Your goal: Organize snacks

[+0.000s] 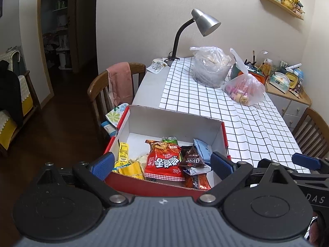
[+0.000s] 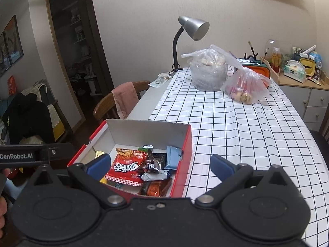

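Observation:
A red box (image 1: 224, 138) with white inner walls sits at the near left of the table; it also shows in the right wrist view (image 2: 188, 144). It holds several snack packets: a red noodle bag (image 1: 164, 162) (image 2: 127, 165), a yellow packet (image 1: 131, 169), a dark brown packet (image 1: 192, 160) (image 2: 151, 162) and a light blue packet (image 1: 202, 149) (image 2: 173, 157). My left gripper (image 1: 162, 163) is open and empty, hovering over the box's near side. My right gripper (image 2: 160, 164) is open and empty, over the box's right part. Its blue fingertips (image 1: 306, 161) show at the left wrist view's right edge.
The table carries a white grid cloth (image 2: 236, 123). At the far end stand two filled plastic bags (image 2: 207, 72) (image 2: 245, 86) and a silver desk lamp (image 2: 192, 27). A wooden chair with a pink cloth (image 2: 124, 98) stands left. A cluttered cabinet (image 2: 302, 78) is far right.

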